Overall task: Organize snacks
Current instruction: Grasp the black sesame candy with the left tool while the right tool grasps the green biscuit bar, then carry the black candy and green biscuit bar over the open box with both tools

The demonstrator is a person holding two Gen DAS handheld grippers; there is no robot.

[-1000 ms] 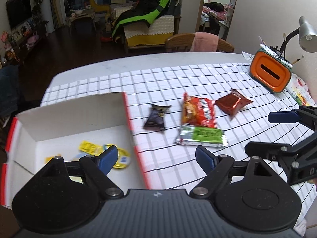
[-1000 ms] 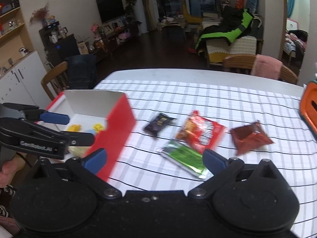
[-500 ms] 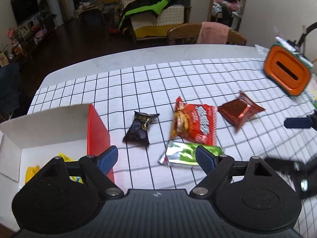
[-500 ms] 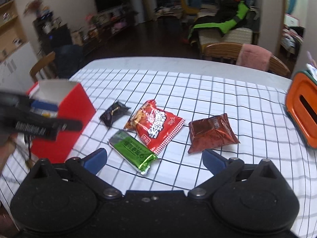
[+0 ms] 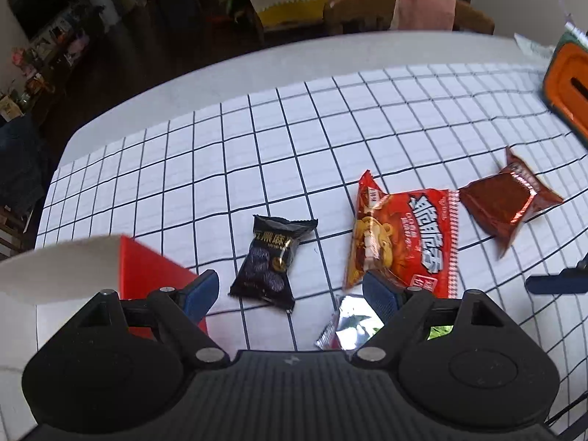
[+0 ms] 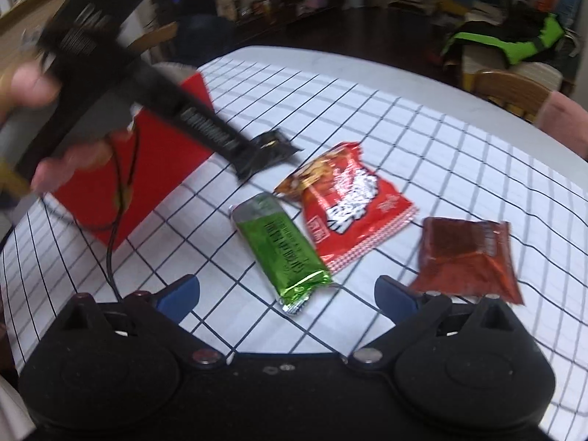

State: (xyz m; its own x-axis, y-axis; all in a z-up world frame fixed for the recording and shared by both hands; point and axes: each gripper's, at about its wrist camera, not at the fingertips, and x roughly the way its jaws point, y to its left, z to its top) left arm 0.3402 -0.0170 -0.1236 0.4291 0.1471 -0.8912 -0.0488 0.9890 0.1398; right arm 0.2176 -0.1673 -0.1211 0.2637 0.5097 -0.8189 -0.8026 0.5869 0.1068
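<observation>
Table (image 5: 257, 73): round-edged, pale top, largely covered by a white cloth with a dark grid (image 5: 367, 128). An orange container with a dark slot (image 5: 569, 92) stands at the table's far right edge. Beyond the far edge, a wooden chair (image 5: 352, 11) with a pink cloth (image 5: 422, 7) draped over its back. Behind it, a seat carrying a black and bright green garment (image 6: 514, 42). A television (image 5: 36, 3) sits against the far left wall, with cluttered shelving (image 5: 55, 47) below it. Floor is dark. Second wooden chair (image 6: 158, 38) beyond the table's left edge.
</observation>
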